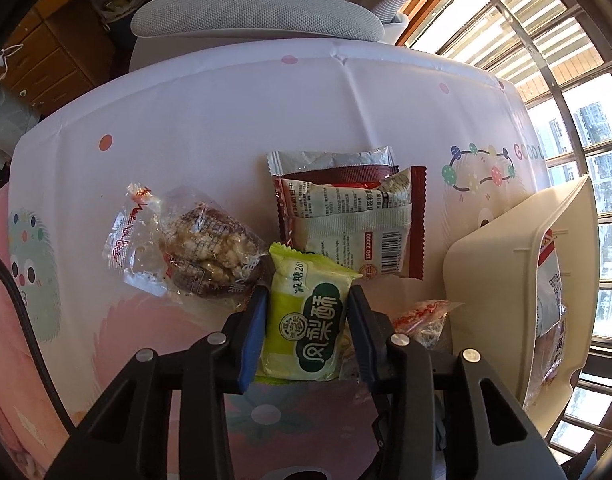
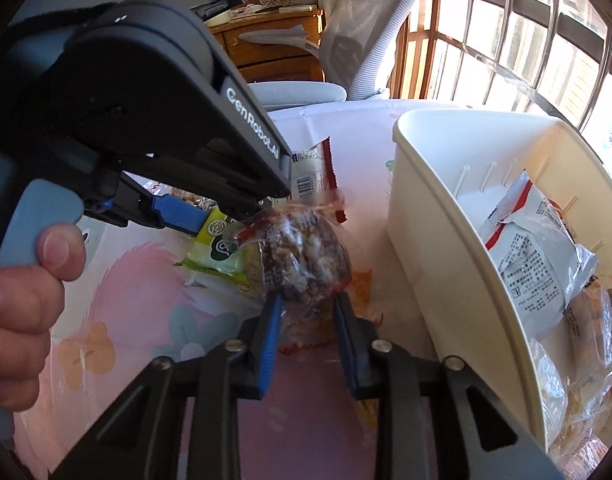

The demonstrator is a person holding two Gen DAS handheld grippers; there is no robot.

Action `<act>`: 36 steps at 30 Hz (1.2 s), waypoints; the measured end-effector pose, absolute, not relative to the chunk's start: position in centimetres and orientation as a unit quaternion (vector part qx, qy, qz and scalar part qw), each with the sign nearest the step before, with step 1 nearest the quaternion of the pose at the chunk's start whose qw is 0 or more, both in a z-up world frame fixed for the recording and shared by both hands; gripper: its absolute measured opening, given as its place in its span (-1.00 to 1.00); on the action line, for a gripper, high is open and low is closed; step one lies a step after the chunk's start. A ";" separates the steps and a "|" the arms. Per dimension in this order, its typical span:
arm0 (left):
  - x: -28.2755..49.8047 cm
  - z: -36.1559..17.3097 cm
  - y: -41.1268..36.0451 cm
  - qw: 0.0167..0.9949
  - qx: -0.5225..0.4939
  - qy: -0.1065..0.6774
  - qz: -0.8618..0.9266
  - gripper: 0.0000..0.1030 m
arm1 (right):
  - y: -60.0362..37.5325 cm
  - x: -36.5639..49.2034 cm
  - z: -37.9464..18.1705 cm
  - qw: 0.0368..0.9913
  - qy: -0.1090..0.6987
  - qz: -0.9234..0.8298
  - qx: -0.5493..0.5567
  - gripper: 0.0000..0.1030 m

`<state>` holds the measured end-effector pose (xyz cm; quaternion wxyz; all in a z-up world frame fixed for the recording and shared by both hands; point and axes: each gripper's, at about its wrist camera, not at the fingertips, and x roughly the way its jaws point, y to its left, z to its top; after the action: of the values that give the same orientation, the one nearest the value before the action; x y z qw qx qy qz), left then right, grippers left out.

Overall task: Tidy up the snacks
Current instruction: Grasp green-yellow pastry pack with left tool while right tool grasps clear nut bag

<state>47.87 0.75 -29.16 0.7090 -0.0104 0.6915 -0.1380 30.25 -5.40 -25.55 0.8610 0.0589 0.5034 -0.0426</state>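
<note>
My left gripper point(image 1: 307, 300) is shut on a green pineapple-cake packet point(image 1: 306, 320), held just above the table. It also shows in the right wrist view point(image 2: 216, 240). My right gripper point(image 2: 307, 304) is shut on a clear-wrapped nut bar point(image 2: 306, 260), beside the cream bin point(image 2: 437, 240). The bin point(image 1: 493, 280) stands at the right and holds several snack packets point(image 2: 533, 252). Another clear-wrapped nut bar point(image 1: 202, 248) and a red and white packet point(image 1: 353, 224) lie on the tablecloth.
The table wears a white and pink cartoon cloth point(image 1: 226, 120). A grey office chair point(image 1: 258, 16) stands behind it. Barred windows point(image 1: 565, 80) run along the right. A hand point(image 2: 22, 300) holds the left gripper's body.
</note>
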 end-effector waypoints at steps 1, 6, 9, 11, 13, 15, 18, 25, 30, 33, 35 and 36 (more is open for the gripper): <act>47.9 -29.2 0.7 0.709 -0.014 0.692 -0.138 -0.27 | -5.3 30.3 -25.7 0.858 0.508 -0.036 0.062 -0.85; 47.8 -29.0 1.2 0.711 -0.017 0.690 -0.133 -0.29 | -5.0 30.4 -25.7 0.858 0.509 -0.029 0.069 -0.87; 47.7 -29.0 1.5 0.711 -0.021 0.690 -0.134 -0.29 | -5.6 30.5 -25.9 0.859 0.504 -0.027 0.082 -0.87; 47.6 -29.0 1.8 0.712 -0.022 0.689 -0.135 -0.29 | -5.9 30.3 -25.6 0.861 0.501 -0.026 0.080 -0.86; 47.5 -28.8 2.2 0.712 -0.022 0.689 -0.136 -0.29 | -5.9 30.1 -25.6 0.865 0.497 -0.027 0.064 -0.83; 47.4 -28.7 2.5 0.713 -0.023 0.687 -0.135 -0.29 | -5.9 30.2 -25.6 0.867 0.494 -0.028 0.051 -0.75; 47.5 -28.3 3.2 0.717 -0.030 0.684 -0.130 -0.29 | -6.1 30.0 -25.5 0.870 0.490 -0.025 0.046 -0.43; 47.4 -26.9 5.4 0.730 -0.049 0.671 -0.117 -0.29 | -6.5 29.9 -24.6 0.882 0.470 -0.004 0.043 0.00; 46.6 -25.8 7.6 0.738 -0.063 0.664 -0.104 -0.29 | -5.6 30.3 -24.2 0.887 0.461 0.006 0.027 0.09; 46.1 -25.1 9.2 0.742 -0.072 0.660 -0.094 -0.29 | -5.2 30.8 -24.1 0.890 0.455 0.006 0.017 0.15; 45.8 -24.7 10.1 0.745 -0.077 0.657 -0.086 -0.29 | -5.2 31.3 -24.0 0.892 0.451 0.005 0.015 0.20; 45.6 -24.5 10.6 0.747 -0.079 0.655 -0.082 -0.29 | -5.1 31.5 -24.0 0.892 0.451 0.002 0.015 0.21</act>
<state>45.64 10.63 -24.48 0.7468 -0.0789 0.6551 -0.0825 31.55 -5.14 -24.03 0.8924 0.0148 0.4510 0.0019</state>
